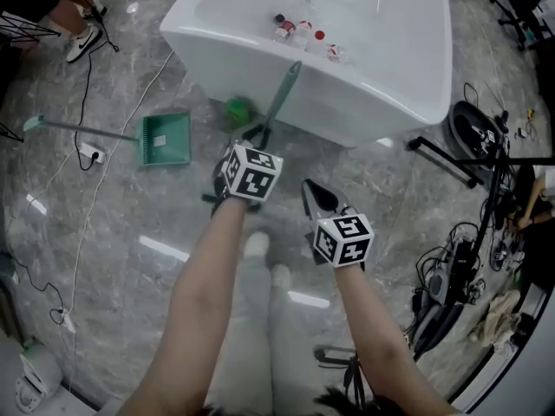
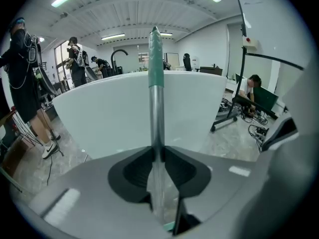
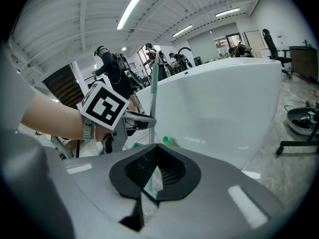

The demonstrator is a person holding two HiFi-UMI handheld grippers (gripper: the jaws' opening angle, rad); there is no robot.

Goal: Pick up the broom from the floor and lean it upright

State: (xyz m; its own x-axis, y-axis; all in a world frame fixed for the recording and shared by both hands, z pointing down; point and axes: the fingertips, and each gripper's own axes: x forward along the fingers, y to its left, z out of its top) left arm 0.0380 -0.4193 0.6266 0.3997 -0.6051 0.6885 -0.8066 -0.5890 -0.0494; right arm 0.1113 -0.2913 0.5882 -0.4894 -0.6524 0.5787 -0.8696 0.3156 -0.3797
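The broom's grey handle (image 1: 279, 102) slants up from my left gripper (image 1: 260, 135) to its green tip, which lies against the wall of the white bathtub (image 1: 347, 102). In the left gripper view the handle (image 2: 156, 108) stands upright between the jaws, and my left gripper (image 2: 157, 148) is shut on it. The broom's head is hidden under that gripper. My right gripper (image 1: 314, 193) hangs to the right of the broom, apart from it, with its jaw tips together (image 3: 157, 147) and nothing seen between them. It looks at the handle (image 3: 153, 93) and the left gripper.
A green dustpan (image 1: 165, 139) with a long handle lies on the marble floor at left. A small green object (image 1: 238, 107) sits by the tub's base. Bottles (image 1: 299, 31) stand inside the tub. Cables, a power strip (image 1: 91, 154) and equipment stands (image 1: 473, 128) crowd the sides. People stand further off.
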